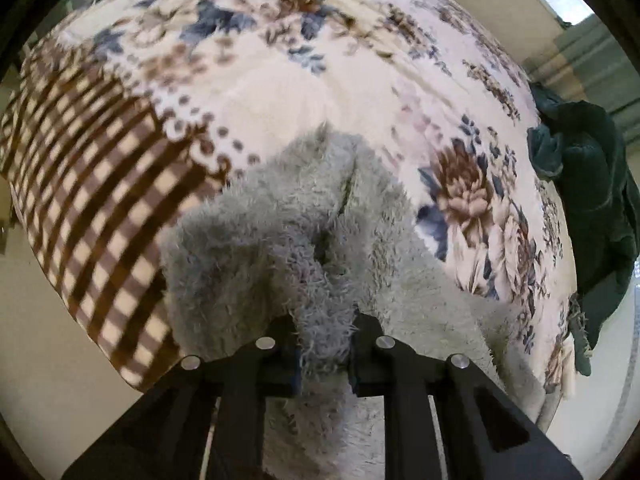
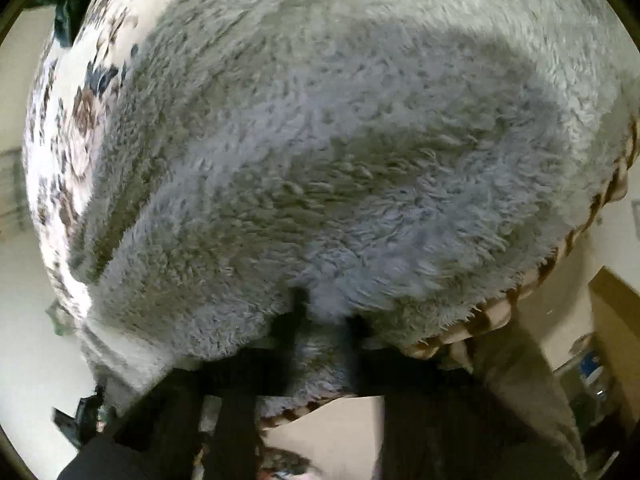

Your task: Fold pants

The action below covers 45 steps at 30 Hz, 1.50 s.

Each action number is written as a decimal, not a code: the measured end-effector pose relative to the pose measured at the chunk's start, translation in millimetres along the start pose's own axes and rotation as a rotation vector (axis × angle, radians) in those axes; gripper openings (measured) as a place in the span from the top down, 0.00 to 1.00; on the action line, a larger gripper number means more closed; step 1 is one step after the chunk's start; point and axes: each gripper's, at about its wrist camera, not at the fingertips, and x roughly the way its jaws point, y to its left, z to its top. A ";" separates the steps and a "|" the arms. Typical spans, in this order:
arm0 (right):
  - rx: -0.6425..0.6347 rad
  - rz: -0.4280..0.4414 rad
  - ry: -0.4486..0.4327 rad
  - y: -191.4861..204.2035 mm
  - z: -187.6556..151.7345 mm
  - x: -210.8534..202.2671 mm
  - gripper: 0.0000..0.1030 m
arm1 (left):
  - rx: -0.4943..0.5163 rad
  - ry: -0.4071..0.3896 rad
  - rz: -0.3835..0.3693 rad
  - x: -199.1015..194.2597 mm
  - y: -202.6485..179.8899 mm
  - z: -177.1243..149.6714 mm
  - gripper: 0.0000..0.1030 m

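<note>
Left wrist view: left gripper [image 1: 324,344] clamped on grey fleece pants [image 1: 280,240] bunched atop floral blanket [image 1: 320,60]. Right gripper [image 2: 326,320] pinches pants too. Risk: thick pile slips free, fold skews.

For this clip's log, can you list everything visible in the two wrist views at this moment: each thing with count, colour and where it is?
pants: one pair, grey and fluffy, bunched on the blanket, pinched by both grippers; fills most of the right wrist view.
blanket: one, cream with blue and brown flowers and a brown checked border, spread under the pants.
dark garment: one, dark green, heaped at the blanket's right edge in the left wrist view.
bottle: one, clear with a blue label, low at the right edge of the right wrist view, blurred.
left gripper: one, black, fingers closed on a tuft of the pants.
right gripper: one, black, fingers closed on the pants' near edge, partly buried in the pile.
</note>
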 end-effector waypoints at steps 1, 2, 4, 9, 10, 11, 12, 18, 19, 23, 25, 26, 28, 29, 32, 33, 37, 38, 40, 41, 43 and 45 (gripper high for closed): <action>-0.025 -0.006 -0.018 4.2 -5.1 -7.3 0.94 | 0.004 -0.033 -0.004 -10.8 1.2 0.9 0.87; -0.052 -0.005 -0.037 7.4 -12.1 -17.2 0.94 | 0.005 -0.057 -0.004 -20.5 4.2 3.4 0.87; -0.076 0.002 -0.045 7.2 -21.9 -30.0 0.94 | -0.012 -0.084 -0.016 -36.4 12.4 7.3 0.87; -0.105 -0.003 0.022 7.3 -45.4 -30.2 0.94 | -0.079 -0.046 0.051 -22.9 49.5 14.5 0.87; -0.120 -0.023 0.027 7.3 -47.1 -22.5 0.93 | -0.095 -0.025 0.068 -13.2 60.3 13.7 0.87; -0.131 -0.035 0.040 7.2 -48.6 -15.0 0.92 | -0.103 -0.002 0.081 -3.0 68.1 12.2 0.86; -0.134 -0.041 0.065 5.7 -47.4 -6.7 0.91 | -0.134 0.017 0.084 7.3 78.9 9.5 0.84; -0.036 0.060 0.120 -14.3 -41.7 4.4 0.27 | -0.262 -0.020 -0.071 5.1 98.2 -2.9 0.30; -0.023 0.057 0.122 -22.0 -41.4 5.4 0.26 | -0.260 -0.029 -0.086 5.9 97.7 -3.8 0.26; 0.087 0.110 0.142 -41.9 -38.2 21.7 0.27 | -0.288 0.030 -0.130 34.9 96.7 -4.9 0.26; 0.151 0.168 0.121 -45.6 -37.1 23.9 0.45 | -0.294 0.052 -0.121 47.5 96.5 -3.4 0.26; 0.158 0.181 0.113 -46.7 -38.0 22.4 0.66 | -0.295 0.050 -0.114 50.0 96.6 -1.5 0.28; 0.141 0.178 0.082 -36.7 -41.0 18.0 0.81 | -0.282 0.029 -0.120 48.2 95.4 -0.1 0.60; 0.123 0.165 0.067 -30.0 -42.6 15.3 0.86 | -0.270 0.018 -0.126 43.7 94.6 -0.8 0.70; 0.024 0.131 0.017 -15.4 -49.9 -9.2 0.89 | -0.236 -0.030 -0.102 19.4 92.1 -7.8 0.84; 0.009 0.130 0.008 -11.1 -48.3 -15.8 0.89 | -0.236 -0.042 -0.091 6.8 93.0 -12.3 0.84; -0.084 0.099 0.008 -1.1 -45.9 -37.0 0.90 | -0.288 -0.010 -0.076 -5.1 113.2 -28.0 0.84; -0.096 0.084 0.040 -4.8 -41.1 -36.3 0.88 | -0.309 0.020 -0.058 1.6 120.7 -32.2 0.80; -0.117 -0.001 0.135 -12.7 -35.6 -25.7 0.78 | -0.350 0.067 -0.044 8.7 129.8 -36.2 0.71; -0.120 -0.041 0.176 -11.8 -33.1 -21.3 0.76 | -0.358 0.081 -0.035 6.7 130.5 -37.7 0.69; -0.109 -0.022 0.221 -8.5 -31.1 -30.2 0.72 | -0.307 0.089 0.016 -11.6 123.2 -40.2 0.60; -0.163 -0.014 0.215 5.4 -33.6 -55.2 0.48 | -0.233 0.066 0.089 -38.6 111.0 -43.4 0.49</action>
